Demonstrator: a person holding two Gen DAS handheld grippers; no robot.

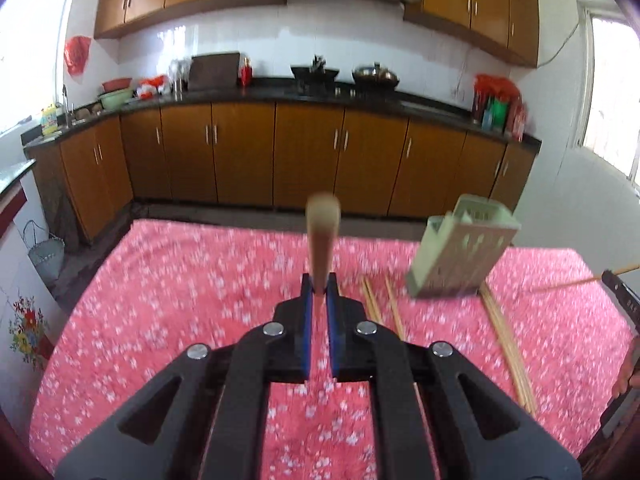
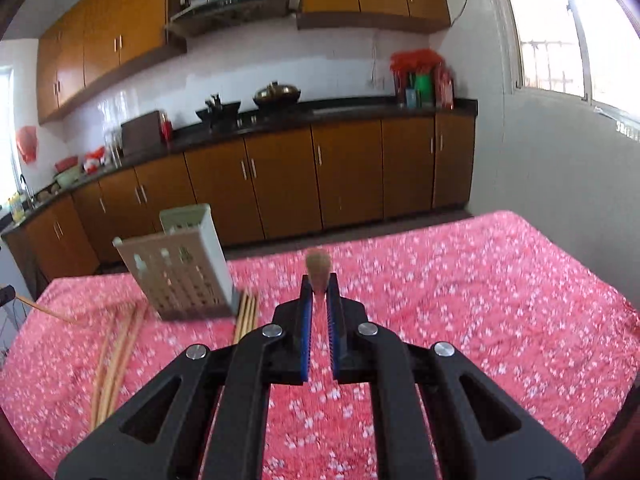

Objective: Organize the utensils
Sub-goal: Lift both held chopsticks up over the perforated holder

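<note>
My left gripper [image 1: 320,284] is shut on a wooden chopstick [image 1: 322,236] that sticks out forward past the blue pads, above the table. A second wooden chopstick [image 2: 319,270] is clamped the same way in my right gripper [image 2: 320,286]. A pale perforated utensil holder [image 1: 460,256] [image 2: 184,268] stands on the pink floral tablecloth [image 1: 160,280], right of the left gripper and left of the right one. Loose chopsticks [image 1: 508,340] [image 2: 116,360] lie on the cloth around it. The right-hand chopstick also shows at the left wrist view's right edge [image 1: 580,280].
More chopsticks [image 1: 384,308] [image 2: 246,316] lie close against the holder's base. Beyond the table's far edge run a floor strip and brown kitchen cabinets [image 1: 280,152] under a dark counter with pots. Bare cloth [image 2: 480,300] stretches to the right of the right gripper.
</note>
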